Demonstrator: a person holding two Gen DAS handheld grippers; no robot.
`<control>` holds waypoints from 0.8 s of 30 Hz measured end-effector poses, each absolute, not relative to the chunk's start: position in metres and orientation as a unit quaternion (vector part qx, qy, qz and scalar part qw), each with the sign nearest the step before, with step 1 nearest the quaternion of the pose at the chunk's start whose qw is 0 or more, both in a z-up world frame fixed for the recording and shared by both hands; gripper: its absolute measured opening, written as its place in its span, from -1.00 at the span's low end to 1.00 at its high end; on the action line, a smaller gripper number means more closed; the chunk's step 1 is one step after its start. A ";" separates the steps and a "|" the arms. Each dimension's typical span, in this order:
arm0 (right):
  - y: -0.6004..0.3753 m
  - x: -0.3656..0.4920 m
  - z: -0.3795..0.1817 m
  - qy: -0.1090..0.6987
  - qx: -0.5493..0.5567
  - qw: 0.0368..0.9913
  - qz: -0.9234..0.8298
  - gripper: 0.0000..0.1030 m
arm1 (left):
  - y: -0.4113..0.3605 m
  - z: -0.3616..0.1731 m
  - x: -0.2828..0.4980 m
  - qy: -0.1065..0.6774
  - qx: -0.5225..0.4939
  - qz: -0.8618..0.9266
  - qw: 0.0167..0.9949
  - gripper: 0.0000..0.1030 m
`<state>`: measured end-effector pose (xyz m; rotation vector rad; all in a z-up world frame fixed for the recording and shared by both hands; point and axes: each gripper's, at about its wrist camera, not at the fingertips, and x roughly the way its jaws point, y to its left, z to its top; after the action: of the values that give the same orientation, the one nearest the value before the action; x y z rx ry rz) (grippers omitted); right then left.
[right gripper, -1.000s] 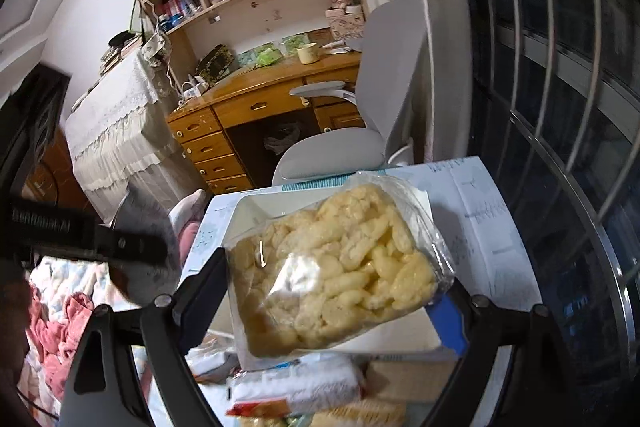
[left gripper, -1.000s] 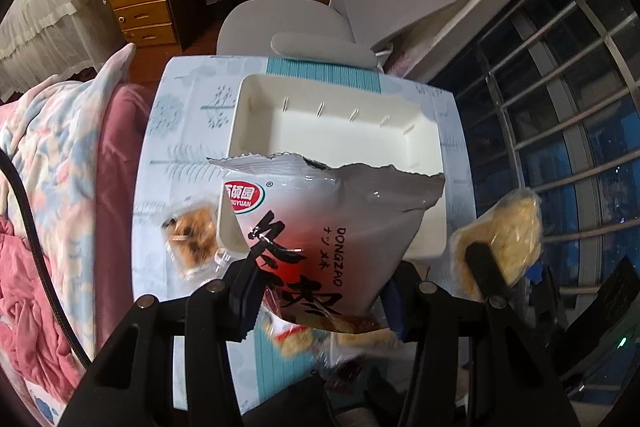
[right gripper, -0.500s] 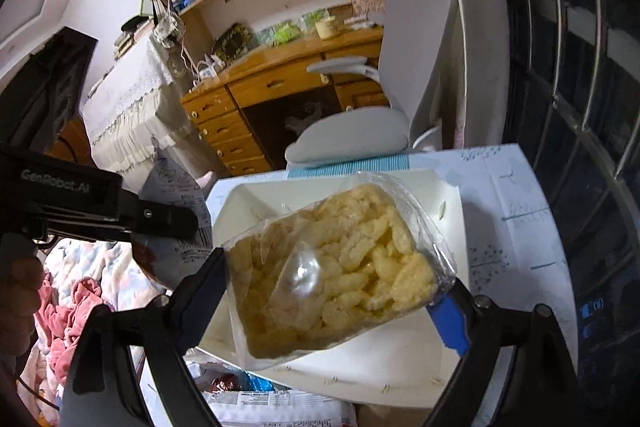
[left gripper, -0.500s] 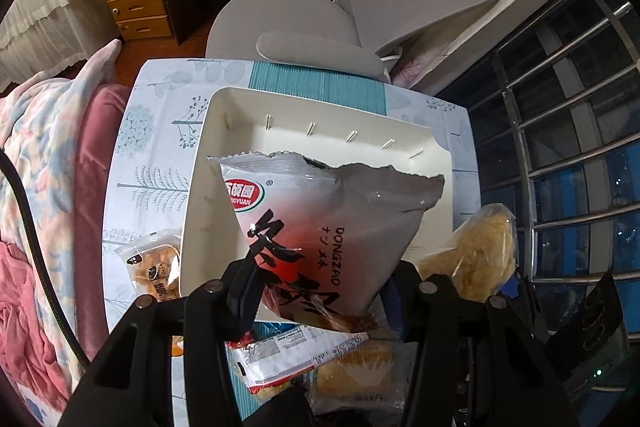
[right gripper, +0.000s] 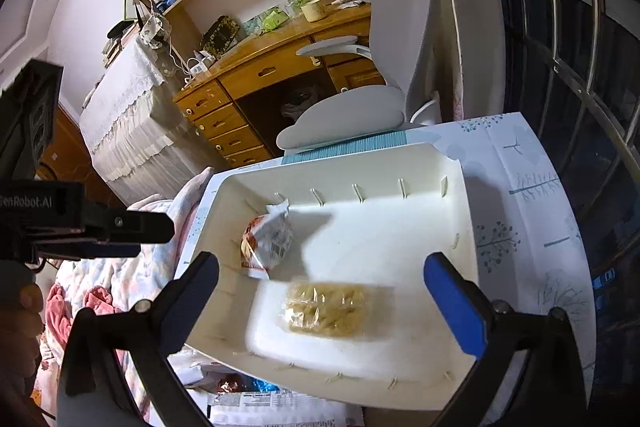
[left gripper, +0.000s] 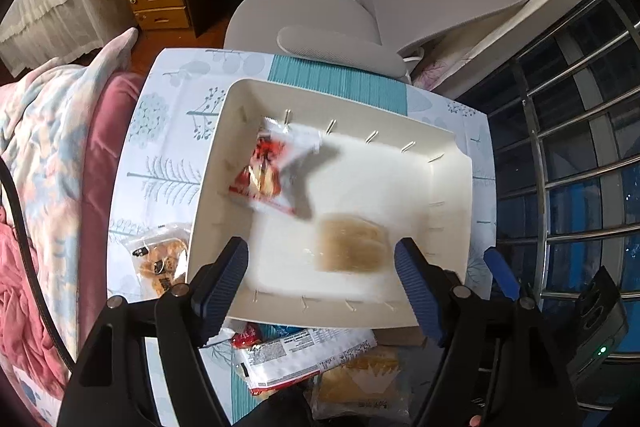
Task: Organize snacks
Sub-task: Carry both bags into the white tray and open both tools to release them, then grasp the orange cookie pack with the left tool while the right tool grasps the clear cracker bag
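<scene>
1. Hanging over the near edge of the white bin, the left gripper has just been opening its jaws, and nothing sits between its blue pads.
2. The right gripper has also just been opening; its jaws stand wide apart and empty above the bin's near wall.
3. The red-and-white snack bag is blurred, inside the bin by its left wall towards the far-left corner; whether it rests flat I cannot tell.
4. The clear bag of yellow puffs is on the bin floor near the near wall, right of the red-and-white bag and apart from it.
5. The bin stands on a small table with a tree-print cloth, its far wall close to the table's far edge.
6. A clear packet of brown biscuits lies on the cloth just outside the bin's left wall, near its near-left corner.
7. More packets, one with a white printed label, lie at the table's near edge, just in front of the bin.
8. A grey office chair stands beyond the far edge of the table.
</scene>
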<state>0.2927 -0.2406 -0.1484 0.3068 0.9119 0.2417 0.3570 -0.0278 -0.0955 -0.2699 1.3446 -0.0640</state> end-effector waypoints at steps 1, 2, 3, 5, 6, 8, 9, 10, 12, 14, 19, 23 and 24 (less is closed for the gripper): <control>-0.241 0.291 -0.148 0.437 0.148 0.880 0.113 1.00 | -0.026 -0.096 0.354 0.622 -0.126 -0.029 0.773 0.45; -0.241 0.289 -0.147 0.436 0.149 0.880 0.112 1.00 | -0.025 -0.096 0.352 0.622 -0.127 -0.029 0.772 0.45; -0.243 0.287 -0.146 0.436 0.153 0.880 0.111 1.00 | -0.024 -0.095 0.350 0.621 -0.128 -0.030 0.772 0.45; -0.243 0.284 -0.144 0.436 0.155 0.880 0.107 1.00 | -0.021 -0.093 0.343 0.619 -0.132 -0.031 0.773 0.45; -0.242 0.282 -0.142 0.436 0.155 0.880 0.105 1.00 | -0.019 -0.092 0.339 0.618 -0.135 -0.033 0.774 0.45; -0.240 0.277 -0.138 0.434 0.152 0.882 0.098 1.00 | -0.014 -0.091 0.331 0.615 -0.141 -0.037 0.775 0.45; -0.240 0.275 -0.136 0.433 0.151 0.883 0.096 1.00 | -0.010 -0.090 0.326 0.612 -0.144 -0.039 0.776 0.45; -0.239 0.272 -0.134 0.432 0.152 0.884 0.094 1.00 | -0.007 -0.089 0.322 0.610 -0.146 -0.040 0.778 0.45; -0.237 0.264 -0.132 0.430 0.151 0.886 0.086 1.00 | 0.000 -0.087 0.313 0.606 -0.146 -0.047 0.781 0.45; -0.234 0.257 -0.130 0.428 0.149 0.888 0.076 1.00 | 0.005 -0.085 0.305 0.604 -0.143 -0.055 0.782 0.45; -0.221 0.232 -0.126 0.426 0.155 0.891 0.033 1.00 | 0.022 -0.083 0.285 0.604 -0.133 -0.090 0.781 0.45; -0.208 0.206 -0.121 0.417 0.173 0.892 -0.008 0.99 | 0.035 -0.079 0.267 0.608 -0.109 -0.129 0.776 0.45; -0.204 0.199 -0.120 0.416 0.180 0.891 -0.016 0.99 | 0.040 -0.078 0.261 0.608 -0.100 -0.142 0.775 0.45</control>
<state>0.1986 -0.2042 -0.1204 0.3740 0.8642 -0.0326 0.2607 0.0396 -0.0779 -0.2160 1.3158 -0.3077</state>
